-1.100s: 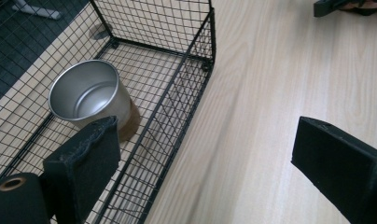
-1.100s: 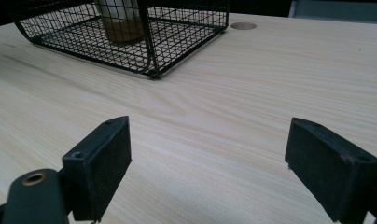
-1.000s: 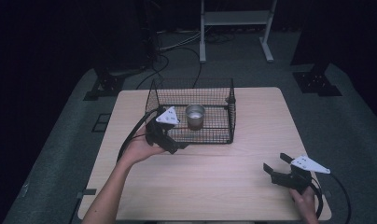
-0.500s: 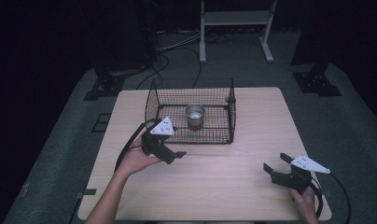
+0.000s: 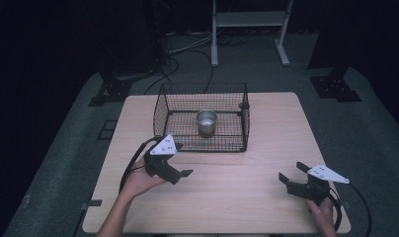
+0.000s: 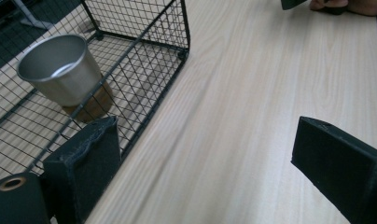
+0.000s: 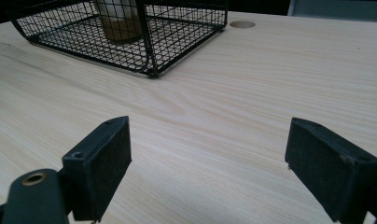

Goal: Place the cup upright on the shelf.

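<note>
metal cup [image 5: 206, 122] upright inside wire basket [image 5: 174, 106] on tabletop [image 5: 266, 123]
left gripper [image 5: 183, 176] just outside basket's near-left corner, jaws spread, nothing between; right gripper [image 5: 292, 172] at near-right tabletop, well apart, jaws spread, empty.

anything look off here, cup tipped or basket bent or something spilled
Nothing stands out. The metal cup stands upright inside the wire basket, which sits square on the table with no visible dents. No spill on the wood. Both the left claw and the right claw are open and hold nothing.
</note>
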{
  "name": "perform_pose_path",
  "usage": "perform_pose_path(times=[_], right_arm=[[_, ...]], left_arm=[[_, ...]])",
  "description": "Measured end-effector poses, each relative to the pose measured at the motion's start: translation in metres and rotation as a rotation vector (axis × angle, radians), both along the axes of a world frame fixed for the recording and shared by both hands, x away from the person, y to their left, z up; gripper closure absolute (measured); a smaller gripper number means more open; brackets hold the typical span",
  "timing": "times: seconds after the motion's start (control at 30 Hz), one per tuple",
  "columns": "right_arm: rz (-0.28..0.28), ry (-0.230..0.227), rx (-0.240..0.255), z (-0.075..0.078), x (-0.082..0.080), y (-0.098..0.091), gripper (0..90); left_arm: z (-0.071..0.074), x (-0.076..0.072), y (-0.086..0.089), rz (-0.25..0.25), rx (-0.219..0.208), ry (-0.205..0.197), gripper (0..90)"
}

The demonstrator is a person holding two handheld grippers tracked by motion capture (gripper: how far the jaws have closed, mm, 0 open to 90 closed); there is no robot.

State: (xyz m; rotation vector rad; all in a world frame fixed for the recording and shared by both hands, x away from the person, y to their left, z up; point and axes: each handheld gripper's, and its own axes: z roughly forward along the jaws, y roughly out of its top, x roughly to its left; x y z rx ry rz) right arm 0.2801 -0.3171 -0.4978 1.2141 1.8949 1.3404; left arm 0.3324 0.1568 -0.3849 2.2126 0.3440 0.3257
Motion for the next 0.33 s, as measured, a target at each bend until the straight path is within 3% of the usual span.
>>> perform_pose_path(times=[0.13,0.33], right_arm=[[0.000,0.001,0.001,0.000,0.000,0.000,13.7],[-0.002,0.004,-0.002,0.000,0.000,0.000,13.7]], left_arm=[[-0.008,-0.008,0.009,0.014,-0.006,0.001,6.9],[-0.020,-0.022,0.021,0.032,-0.049,0.014,6.9]])
